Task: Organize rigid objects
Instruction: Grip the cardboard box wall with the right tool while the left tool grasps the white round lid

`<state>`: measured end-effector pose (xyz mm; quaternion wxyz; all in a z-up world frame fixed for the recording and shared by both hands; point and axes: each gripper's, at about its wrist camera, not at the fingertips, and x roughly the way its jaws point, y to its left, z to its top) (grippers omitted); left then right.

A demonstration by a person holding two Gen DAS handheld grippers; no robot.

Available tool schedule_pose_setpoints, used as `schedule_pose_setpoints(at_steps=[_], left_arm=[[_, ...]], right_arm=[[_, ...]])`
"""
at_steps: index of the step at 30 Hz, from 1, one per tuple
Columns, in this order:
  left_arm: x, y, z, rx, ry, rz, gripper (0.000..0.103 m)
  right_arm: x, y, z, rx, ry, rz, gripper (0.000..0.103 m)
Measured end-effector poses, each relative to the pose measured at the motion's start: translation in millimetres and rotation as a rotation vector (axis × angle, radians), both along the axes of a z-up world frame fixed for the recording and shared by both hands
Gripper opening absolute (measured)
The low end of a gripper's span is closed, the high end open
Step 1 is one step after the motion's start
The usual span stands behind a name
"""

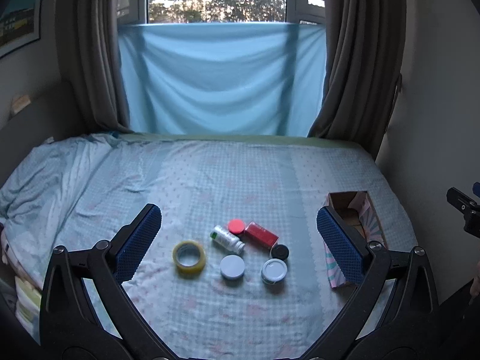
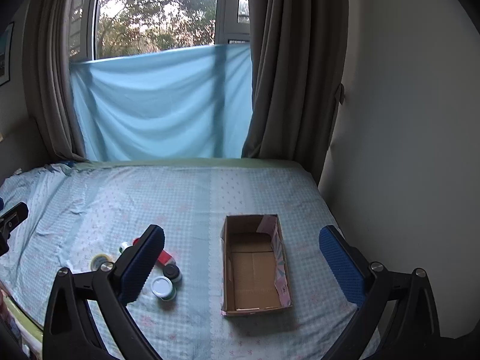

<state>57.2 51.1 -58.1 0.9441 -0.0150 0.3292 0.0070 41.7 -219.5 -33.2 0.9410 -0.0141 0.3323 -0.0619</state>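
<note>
While both grippers' fingers (image 1: 141, 240) gape empty, the tape roll (image 1: 189, 259) lies between the left pair.

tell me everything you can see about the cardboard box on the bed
The cardboard box is a small open-topped rectangular carton, plain brown inside with a pink and teal printed pattern outside. It looks empty: only its creased floor shows. It sits upright on the checked bedsheet, long side running away from the camera, to the right of the cluster of jars and tape and apart from them. Nothing but the sheet touches it; neither gripper holds it.
</note>
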Motion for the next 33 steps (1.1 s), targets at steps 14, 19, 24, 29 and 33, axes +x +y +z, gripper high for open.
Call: schedule_pose_setpoints(at_steps=[14,19,24,29,33], left_arm=[[108,25,-219,-0.033,0.417,0.054,0.103],[132,21,-276,-0.043,0.500,0.109,0.103],[149,9,-328,-0.011,0.576,0.134,0.103],[157,2,-364,-0.030,0.648,0.153,0.103],[165,1,-384,-0.002,0.686,0.182,0.103]], right_arm=[[70,-74,-153,0.047,0.373,-0.129,0.103],[93,-115,-216,0.077,0.535,-0.149,0.103],[106,-147,-281,0.130,0.690,-0.127,0.101],[109,-173,-336,0.217,0.824,-0.132,0.075],[104,-189,-362,0.352,0.869,-0.161,0.054]])
